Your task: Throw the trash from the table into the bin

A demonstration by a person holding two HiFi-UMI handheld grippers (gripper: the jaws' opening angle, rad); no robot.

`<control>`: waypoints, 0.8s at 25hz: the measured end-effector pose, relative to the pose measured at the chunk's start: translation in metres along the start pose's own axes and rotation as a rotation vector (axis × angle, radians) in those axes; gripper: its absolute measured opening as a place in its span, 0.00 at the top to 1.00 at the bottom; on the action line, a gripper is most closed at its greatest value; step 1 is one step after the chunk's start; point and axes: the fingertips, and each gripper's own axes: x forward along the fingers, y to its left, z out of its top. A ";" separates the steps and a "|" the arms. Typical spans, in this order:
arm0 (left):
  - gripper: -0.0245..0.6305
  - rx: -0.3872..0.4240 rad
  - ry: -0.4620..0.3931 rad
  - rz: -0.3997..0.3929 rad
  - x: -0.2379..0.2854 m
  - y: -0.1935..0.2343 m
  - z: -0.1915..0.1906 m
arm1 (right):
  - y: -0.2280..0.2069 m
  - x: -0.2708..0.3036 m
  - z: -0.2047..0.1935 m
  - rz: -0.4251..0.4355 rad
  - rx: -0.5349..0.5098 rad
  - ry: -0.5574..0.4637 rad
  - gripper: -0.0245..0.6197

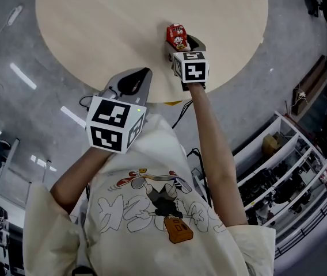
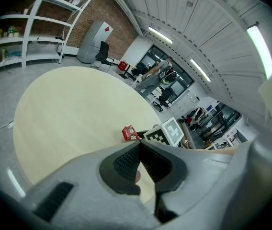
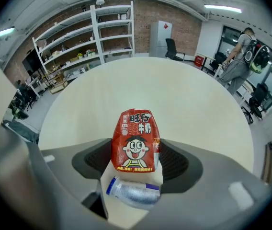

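Right hand-held gripper [image 3: 136, 152]: jaws drawn narrow onto a red milk carton [image 3: 136, 140], with one ribbed pad against each of its sides.
Left hand-held gripper [image 2: 139, 146]: jaws together, the pad tips meeting in a point, with nothing between them.
Left gripper position: in the head view it [image 1: 140, 76] is held above the near edge of the tabletop [image 1: 123, 27], its marker cube [image 1: 116, 123] close to the person's chest.
Carton position: upright, its printed cartoon face turned toward the right gripper's camera. The head view shows the carton [image 1: 177, 37] on the round tabletop, close to the edge nearest the person.
Bottle: a small silvery bottle [image 3: 133, 191] with a blue cap lies on its side just behind the carton, in the gap between the right jaws.
Right gripper from the left: its marker cube [image 2: 167, 132] stands just beside the carton [image 2: 130, 133].
Hard to make out: whether the carton's base rests on the tabletop or sits just off it, and whether the bottle touches either jaw. A small pinkish patch below the left pads cannot be identified.
Hidden: in the head view the bottle is out of sight beneath the right gripper's marker cube [image 1: 190, 66].
Containers: the carton's top is folded shut and the bottle is capped, so their contents cannot be seen.
Surroundings: white shelving [image 3: 97, 37] holds small goods too distant to name.
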 end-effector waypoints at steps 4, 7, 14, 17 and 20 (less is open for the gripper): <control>0.96 0.033 0.031 -0.030 0.003 -0.007 -0.006 | -0.004 -0.018 0.011 -0.015 0.084 -0.090 0.46; 0.96 0.055 0.056 -0.053 0.006 -0.013 -0.014 | -0.010 -0.032 0.011 -0.039 0.123 -0.136 0.47; 0.96 0.136 0.120 -0.112 0.010 -0.028 -0.032 | -0.016 -0.073 -0.006 -0.100 0.221 -0.239 0.48; 0.96 0.158 0.139 -0.137 0.016 -0.035 -0.037 | -0.020 -0.090 -0.024 -0.136 0.254 -0.255 0.48; 0.96 0.198 0.173 -0.179 0.020 -0.050 -0.047 | -0.024 -0.108 -0.043 -0.172 0.291 -0.263 0.52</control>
